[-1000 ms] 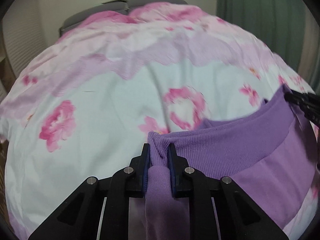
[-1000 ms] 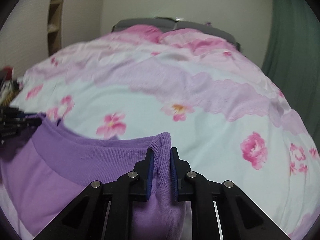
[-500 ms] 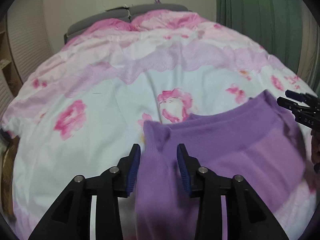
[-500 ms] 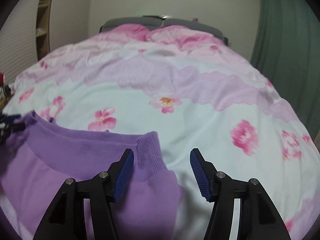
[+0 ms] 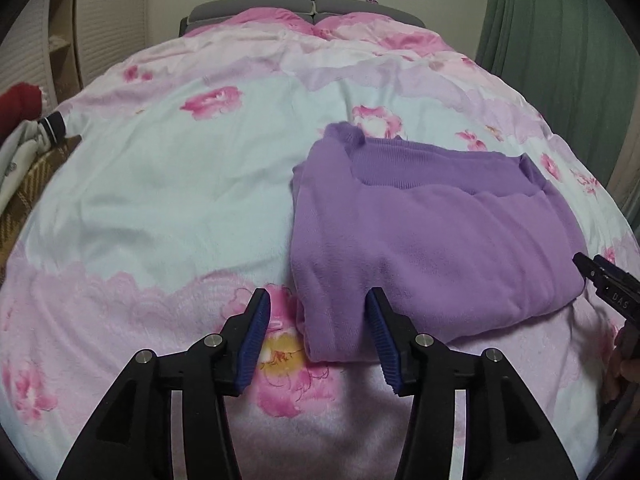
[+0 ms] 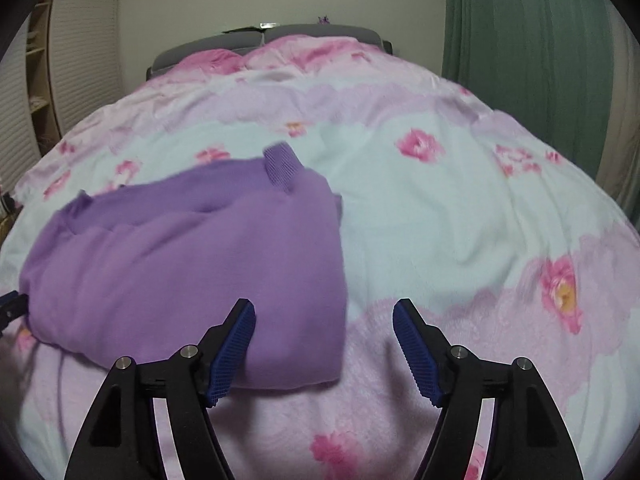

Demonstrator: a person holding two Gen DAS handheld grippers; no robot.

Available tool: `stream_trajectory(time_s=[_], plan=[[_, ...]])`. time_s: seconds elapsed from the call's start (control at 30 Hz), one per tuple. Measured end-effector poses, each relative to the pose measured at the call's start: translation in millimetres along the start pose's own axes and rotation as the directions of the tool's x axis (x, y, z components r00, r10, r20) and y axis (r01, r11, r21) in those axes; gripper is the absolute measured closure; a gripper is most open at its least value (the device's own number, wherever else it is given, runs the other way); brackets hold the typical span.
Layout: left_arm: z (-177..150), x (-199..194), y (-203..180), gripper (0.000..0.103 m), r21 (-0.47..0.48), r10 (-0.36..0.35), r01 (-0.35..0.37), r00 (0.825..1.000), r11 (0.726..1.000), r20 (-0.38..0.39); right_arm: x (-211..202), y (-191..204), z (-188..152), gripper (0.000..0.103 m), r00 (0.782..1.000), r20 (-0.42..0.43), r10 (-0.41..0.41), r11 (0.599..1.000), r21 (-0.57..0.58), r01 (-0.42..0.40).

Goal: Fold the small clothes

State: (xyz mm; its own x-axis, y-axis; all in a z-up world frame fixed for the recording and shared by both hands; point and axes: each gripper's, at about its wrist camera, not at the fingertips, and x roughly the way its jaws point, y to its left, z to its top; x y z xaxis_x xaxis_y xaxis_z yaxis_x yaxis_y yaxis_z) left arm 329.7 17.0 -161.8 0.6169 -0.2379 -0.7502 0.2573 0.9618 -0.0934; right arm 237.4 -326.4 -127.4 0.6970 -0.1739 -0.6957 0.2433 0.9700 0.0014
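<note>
Garment: the purple sweater now lies folded on the floral bedspread, right of centre in the left wrist view and lower left in the right wrist view. Its ribbed hem band sits doubled over the top, towards the upper part of the pile.

What changed: a second ago you had both ribbed corners pinched and lifted; half a second ago you let go; now both tools are drawn back and the sweater rests free.

Left tool: your left tool is spread wide and holds nothing, with the sweater's near left corner showing between the blue pads.

Right tool: your right tool is likewise spread and empty, the sweater's near right edge just behind its left pad.

Meaning: this fold looks placed. One ribbed corner sticks up at the far edge, so you may want to flatten it or make another fold.

Surroundings: other clothes lie at the bed's edge, far left of the left wrist view.
</note>
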Motion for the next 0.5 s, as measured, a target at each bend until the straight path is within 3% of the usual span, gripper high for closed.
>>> stream_trajectory(time_s=[0.07, 0.1, 0.17, 0.27, 0.37, 0.5], plan=[[-5, 5, 0, 0.053, -0.001, 0.014, -0.014, 1.0, 1.0, 0.002, 10, 3, 1, 0.063, 0.999, -0.041, 0.031, 0.999, -0.022, -0.032], [-6, 8, 0, 0.053, 0.008, 0.028, -0.028, 1.0, 1.0, 0.006, 13, 6, 0, 0.063, 0.999, -0.046, 0.008, 0.999, -0.044, -0.01], [-9, 12, 0, 0.052, 0.013, 0.048, -0.048, 0.999, 0.999, 0.012, 19, 10, -2, 0.063, 0.998, -0.049, -0.027, 0.997, -0.069, 0.023], [-8, 13, 1, 0.05, 0.003, 0.055, -0.055, 0.998, 0.999, 0.01, 27, 5, -4, 0.052, 0.997, -0.067, -0.044, 0.998, -0.043, 0.041], [-7, 3, -1, 0.052, -0.005, 0.054, -0.054, 0.998, 0.999, 0.01, 14, 2, -1, 0.05, 0.997, -0.058, -0.042, 0.999, -0.026, 0.041], [1, -25, -17, 0.052, 0.012, 0.06, -0.06, 0.997, 0.998, 0.056, -25, 1, 13, 0.048, 0.997, 0.079, -0.013, 1.0, 0.012, 0.012]])
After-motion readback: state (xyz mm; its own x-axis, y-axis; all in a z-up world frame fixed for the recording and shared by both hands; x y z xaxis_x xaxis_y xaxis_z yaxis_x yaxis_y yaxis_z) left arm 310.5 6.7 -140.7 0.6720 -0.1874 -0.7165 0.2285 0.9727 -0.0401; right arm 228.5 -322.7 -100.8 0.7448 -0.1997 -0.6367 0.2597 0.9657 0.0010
